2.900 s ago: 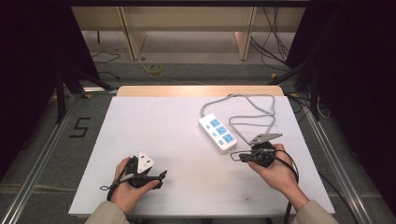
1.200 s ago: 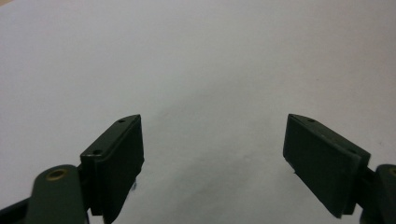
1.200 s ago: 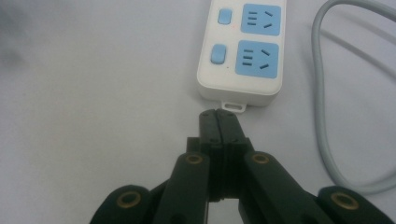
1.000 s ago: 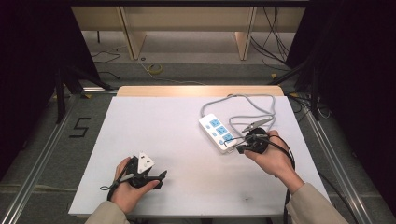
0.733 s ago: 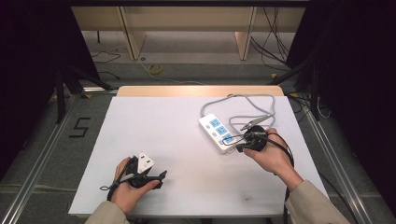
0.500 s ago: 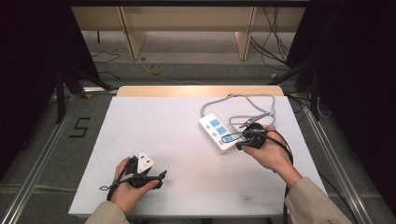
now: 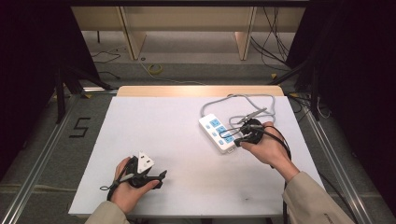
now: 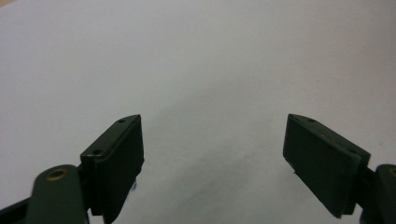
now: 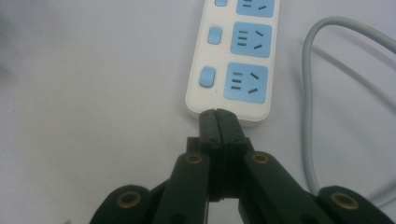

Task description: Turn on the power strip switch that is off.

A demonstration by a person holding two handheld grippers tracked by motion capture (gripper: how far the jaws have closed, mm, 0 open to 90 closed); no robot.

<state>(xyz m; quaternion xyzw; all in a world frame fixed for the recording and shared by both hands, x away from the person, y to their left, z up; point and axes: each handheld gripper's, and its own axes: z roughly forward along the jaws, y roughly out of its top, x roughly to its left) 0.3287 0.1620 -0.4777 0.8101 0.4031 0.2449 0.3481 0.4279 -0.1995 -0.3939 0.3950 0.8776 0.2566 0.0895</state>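
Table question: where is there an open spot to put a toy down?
The table is bare between the left gripper and the power strip, and across its far left. It's crowded at the right: strip, grey cable, right gripper.

Black two-jaw right gripper (image 9: pixel 218 116) shows brass-coloured rivets; left gripper (image 7: pixel 161 176) carries a grey three-cornered plate; beige sleeves (image 7: pixel 313 198).

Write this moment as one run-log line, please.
right gripper: shut, tips at near end of power strip | left gripper: open, nothing between jaws, over table | grey cord: beside strip
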